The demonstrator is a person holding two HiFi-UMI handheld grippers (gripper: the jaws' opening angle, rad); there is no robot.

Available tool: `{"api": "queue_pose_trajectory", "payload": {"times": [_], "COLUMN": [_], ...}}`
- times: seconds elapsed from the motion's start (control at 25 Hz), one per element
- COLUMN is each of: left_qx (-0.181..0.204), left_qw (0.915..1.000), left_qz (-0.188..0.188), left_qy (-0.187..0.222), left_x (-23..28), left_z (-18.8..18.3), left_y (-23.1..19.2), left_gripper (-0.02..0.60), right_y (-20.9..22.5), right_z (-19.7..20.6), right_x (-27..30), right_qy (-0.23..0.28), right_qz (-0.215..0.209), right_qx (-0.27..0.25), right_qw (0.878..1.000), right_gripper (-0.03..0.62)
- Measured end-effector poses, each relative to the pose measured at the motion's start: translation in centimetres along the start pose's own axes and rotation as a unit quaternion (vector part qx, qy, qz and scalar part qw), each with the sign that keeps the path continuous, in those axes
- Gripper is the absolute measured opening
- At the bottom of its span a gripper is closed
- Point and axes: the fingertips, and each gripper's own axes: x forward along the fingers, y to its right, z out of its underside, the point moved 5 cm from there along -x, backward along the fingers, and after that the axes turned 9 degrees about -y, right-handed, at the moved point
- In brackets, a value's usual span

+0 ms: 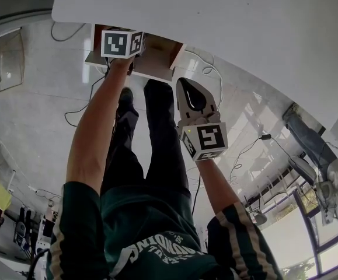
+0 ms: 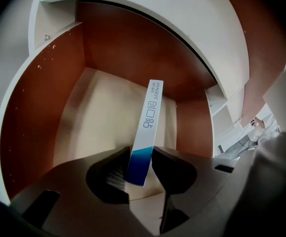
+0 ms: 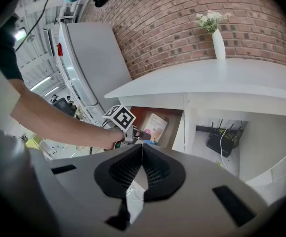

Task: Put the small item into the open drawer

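Note:
A slim white box with a blue end (image 2: 147, 132) stands tilted between the jaws of my left gripper (image 2: 142, 168), inside the open drawer (image 2: 98, 122) with brown walls and a pale floor. A gap shows between the box and the left pad, so the jaws are open around it. In the head view the left gripper (image 1: 132, 62) reaches into the drawer (image 1: 160, 60) under the white tabletop. My right gripper (image 1: 187, 86) hangs in front of the drawer, shut and empty. In the right gripper view its jaws (image 3: 142, 149) meet, and the left gripper (image 3: 135, 134) is at the drawer (image 3: 170, 117).
The white tabletop (image 1: 227, 34) overhangs the drawer. A white vase with flowers (image 3: 218, 41) stands on it before a brick wall. A black router (image 3: 222, 142) sits in the open shelf beside the drawer. Cables (image 1: 215, 74) trail over the tiled floor; the person's legs (image 1: 151, 150) stand below.

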Motion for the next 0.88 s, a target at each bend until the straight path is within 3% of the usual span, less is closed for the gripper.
{"api": "queue_pose_trajectory", "payload": {"times": [0.44,0.56,0.88], "left_qx": [-0.012,-0.002,0.037], "left_qw": [0.9983,0.9972,0.9972], "left_qz": [-0.047,-0.065,-0.064], "left_qy": [-0.032,-0.037,-0.009], "left_x": [0.8,1.0,-0.8], "left_z": [0.9,1.0,0.3], "left_y": [-2.3,-2.7,-2.1], "left_gripper": [0.218,0.218,0.216], "right_y": [0.0,-0.1,-0.8], "right_z": [0.1,0.4,0.2], "right_x": [0.8,1.1,1.6], "right_qy": [-0.006,-0.009,-0.008], "right_qz": [-0.004,-0.005,-0.007], "right_qx": [0.003,0.003,0.006], "right_qw": [1.000,1.000,1.000], "right_gripper": [0.025,0.025,0.025]}}
